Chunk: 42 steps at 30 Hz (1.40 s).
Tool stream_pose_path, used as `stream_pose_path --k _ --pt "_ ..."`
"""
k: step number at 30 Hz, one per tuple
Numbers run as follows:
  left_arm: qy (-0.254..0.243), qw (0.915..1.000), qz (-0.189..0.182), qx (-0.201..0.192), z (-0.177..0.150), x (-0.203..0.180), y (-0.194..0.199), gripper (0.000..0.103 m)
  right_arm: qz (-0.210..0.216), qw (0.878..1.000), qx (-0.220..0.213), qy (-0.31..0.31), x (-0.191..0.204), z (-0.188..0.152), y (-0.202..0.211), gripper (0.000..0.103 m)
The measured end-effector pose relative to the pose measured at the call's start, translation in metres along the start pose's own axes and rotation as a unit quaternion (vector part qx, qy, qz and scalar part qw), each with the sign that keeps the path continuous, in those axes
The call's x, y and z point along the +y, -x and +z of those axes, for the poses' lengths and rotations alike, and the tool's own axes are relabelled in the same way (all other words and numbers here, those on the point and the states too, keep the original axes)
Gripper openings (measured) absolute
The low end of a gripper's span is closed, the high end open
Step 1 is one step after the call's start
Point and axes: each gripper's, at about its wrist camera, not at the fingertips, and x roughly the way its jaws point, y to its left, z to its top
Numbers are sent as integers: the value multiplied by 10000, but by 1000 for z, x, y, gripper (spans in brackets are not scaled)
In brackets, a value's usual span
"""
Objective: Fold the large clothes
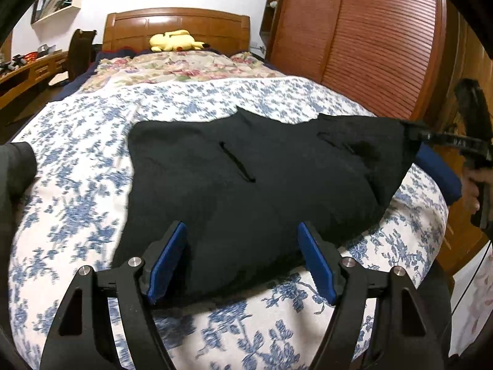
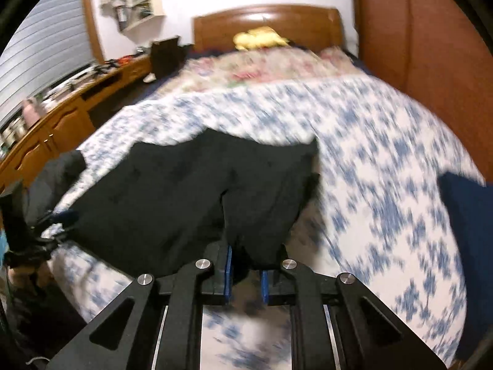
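Garment: the black garment (image 1: 246,185) lies spread on the bed (image 1: 77,185), its right corner lifted off the floral cover.
Right gripper (image 2: 246,273): jaws clenched on a bunched corner of the cloth, raising it.
Left gripper (image 1: 243,262): jaws released, straddling the near hem without pinching it.
Doing it well: probably pin the near hem with the left, carry the raised corner across low and evenly, and keep the edge taut so no crease bunches.
Risk: the whole piece may drag across the cover.

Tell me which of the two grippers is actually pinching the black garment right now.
The right gripper: it is shut on a bunched edge of the black garment. The left gripper is wide open above it, gripping nothing.
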Motion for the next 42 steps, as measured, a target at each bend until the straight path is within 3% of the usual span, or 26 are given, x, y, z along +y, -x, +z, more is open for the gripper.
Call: stream_pose_path --k 8,15,23,31,34,37,42 --pt "202 9991 191 -319 2 26 34 75 533 9947 -348 803 87 30 -6 12" --pt "383 9972 433 -474 -6 54 60 75 1166 9832 -431 1339 155 43 -31 12" --pt "615 9937 753 -555 -20 86 81 75 1740 9708 165 1644 213 23 -111 12" --pt "866 9904 878 -624 -28 106 92 75 2039 9666 794 1332 221 8 -183 12" --pt "853 9906 862 -628 -25 105 89 75 1974 9678 785 1347 223 19 -180 16" --pt "802 9913 815 -652 -23 101 87 75 1849 9702 724 1387 226 26 -168 26" --pt "730 9925 726 -662 -18 94 82 75 1862 9733 333 1300 217 18 -112 54"
